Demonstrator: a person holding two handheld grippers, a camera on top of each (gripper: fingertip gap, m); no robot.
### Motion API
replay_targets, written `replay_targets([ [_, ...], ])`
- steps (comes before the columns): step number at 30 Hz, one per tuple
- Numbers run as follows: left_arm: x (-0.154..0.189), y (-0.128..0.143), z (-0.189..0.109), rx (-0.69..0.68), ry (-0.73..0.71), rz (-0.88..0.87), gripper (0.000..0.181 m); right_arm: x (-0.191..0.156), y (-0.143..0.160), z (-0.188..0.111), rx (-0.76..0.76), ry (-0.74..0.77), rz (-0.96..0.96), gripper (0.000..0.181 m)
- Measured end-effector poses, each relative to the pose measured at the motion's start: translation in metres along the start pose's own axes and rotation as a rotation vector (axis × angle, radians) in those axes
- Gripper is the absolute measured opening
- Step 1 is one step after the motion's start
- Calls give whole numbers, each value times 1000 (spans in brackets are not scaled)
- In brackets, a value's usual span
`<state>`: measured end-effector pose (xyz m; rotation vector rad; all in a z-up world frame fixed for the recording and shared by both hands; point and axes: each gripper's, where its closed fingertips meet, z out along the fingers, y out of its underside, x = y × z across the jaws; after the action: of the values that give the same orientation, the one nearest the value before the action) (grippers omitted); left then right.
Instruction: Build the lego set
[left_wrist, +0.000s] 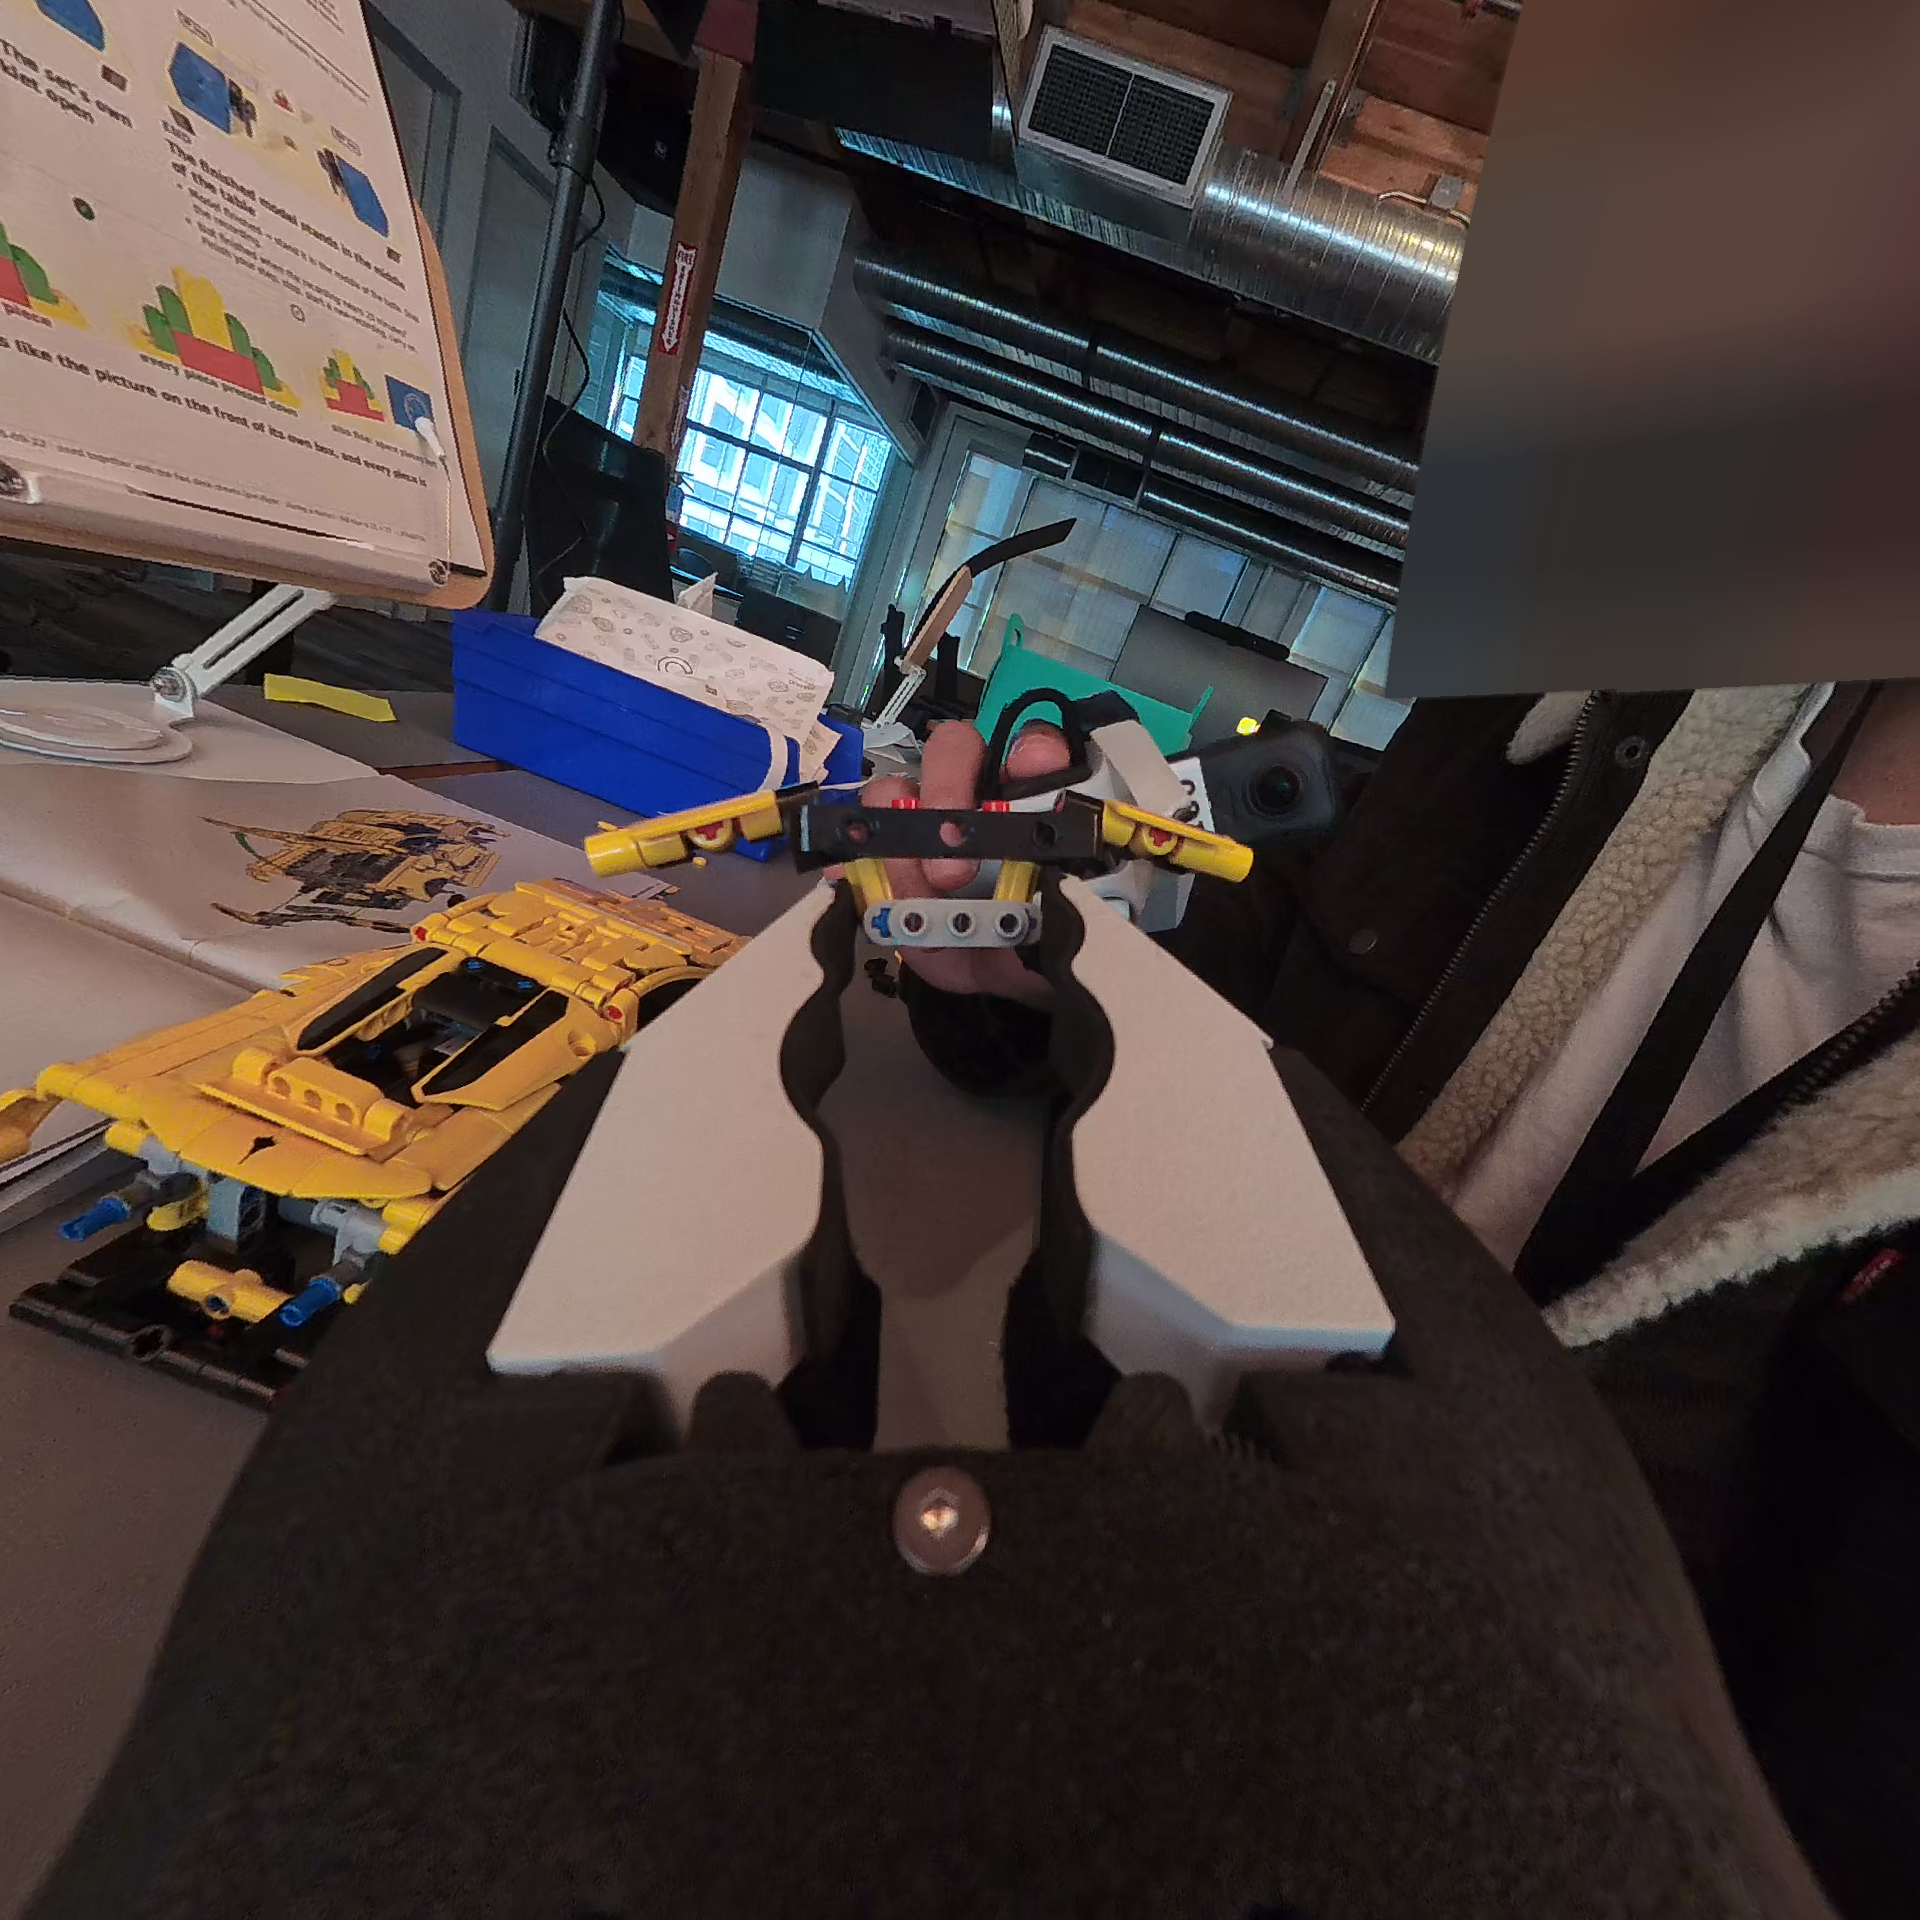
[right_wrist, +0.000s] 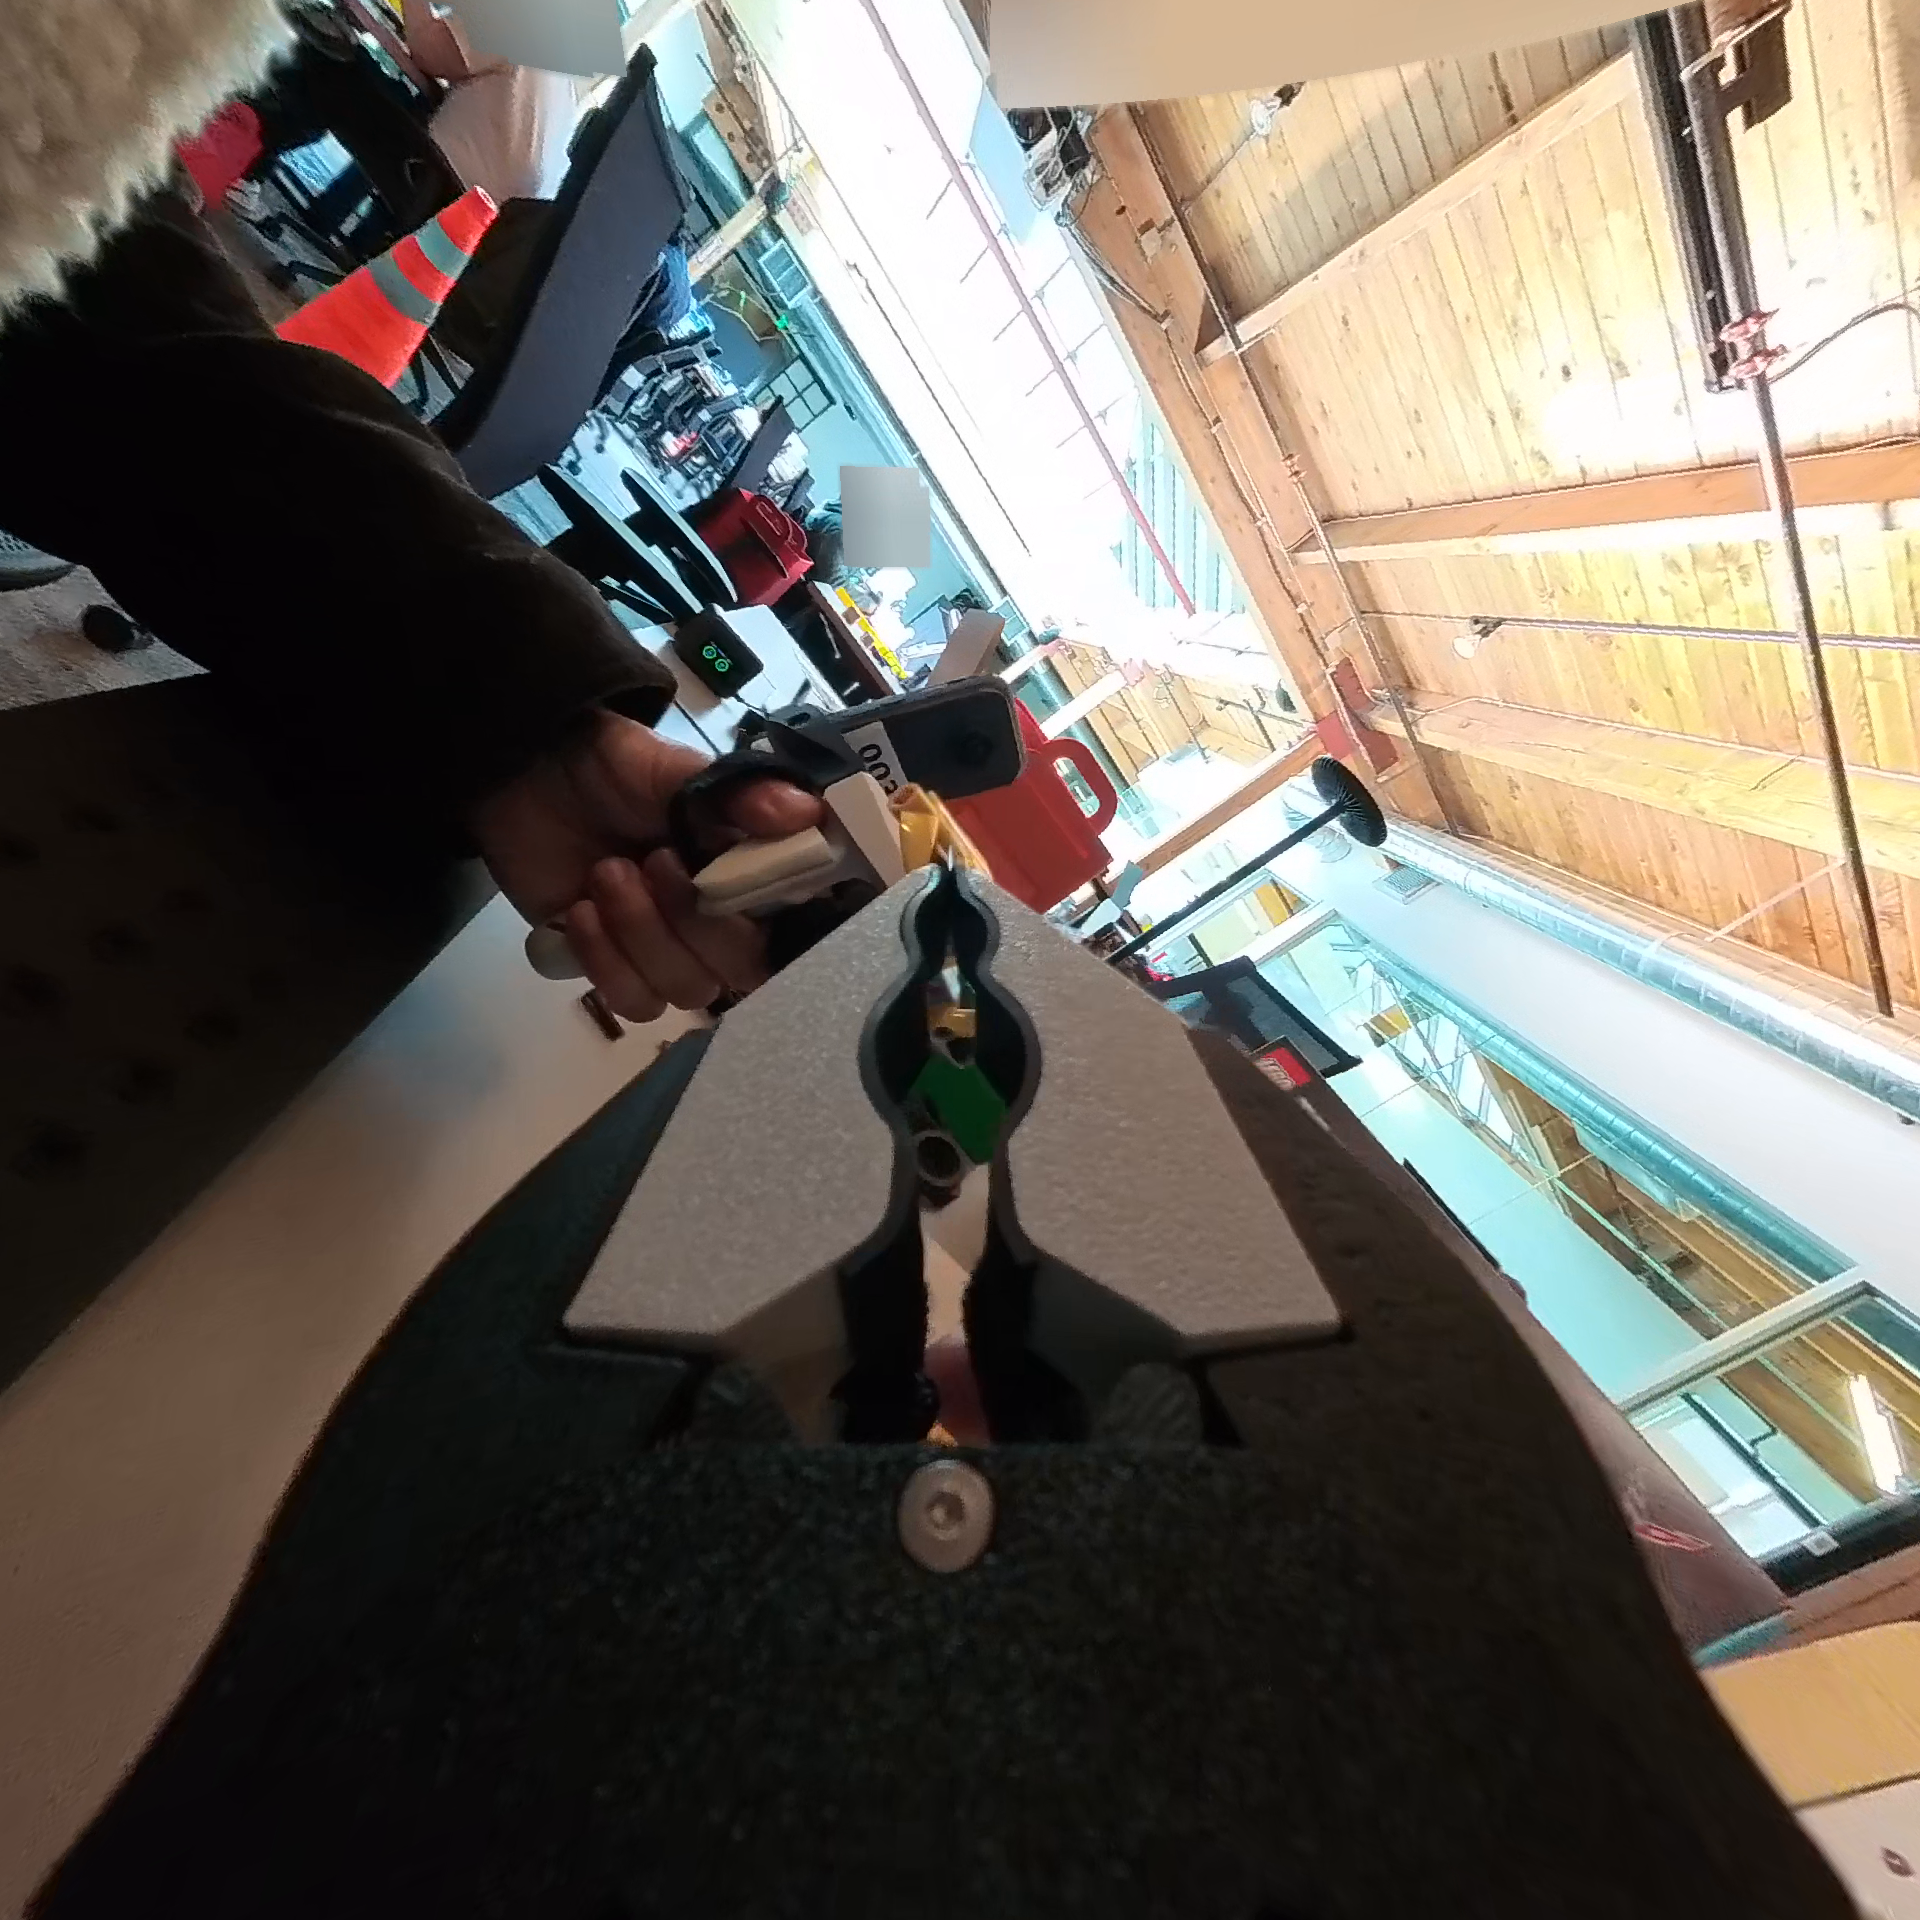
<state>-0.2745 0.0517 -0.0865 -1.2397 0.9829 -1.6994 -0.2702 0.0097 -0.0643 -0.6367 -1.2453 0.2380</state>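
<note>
Two tongs meet in mid-air over the tabletop (left_wrist: 125, 1475), above and to the right of the yellow car model (left_wrist: 343, 1049), each apparently steadying one end of a small subassembly (left_wrist: 935, 862) so it can be worked on off the surface. The left tongs (left_wrist: 951, 935) grip the subassembly's grey holed beam between their tips, leaving its black beam and yellow side arms exposed and level. The right tongs (right_wrist: 951, 894) are closed at the tips, pinching a thin edge beside a yellow piece; a green element shows in the gap lower down, though what it belongs to is unclear. The left hand (right_wrist: 634, 883) wraps its handle, sleeve angled down from the model's side. The instruction booklet (left_wrist: 343, 862) lies open behind the car, presumably for reference
</note>
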Motion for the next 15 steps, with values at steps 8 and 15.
replay_targets([
  [8,0,2,1,-12,-3,7,35,-2,1,-2,17,-40,88,0],
  [15,-1,4,1,-27,-18,21,35,-5,3,-3,12,-83,176,0],
])
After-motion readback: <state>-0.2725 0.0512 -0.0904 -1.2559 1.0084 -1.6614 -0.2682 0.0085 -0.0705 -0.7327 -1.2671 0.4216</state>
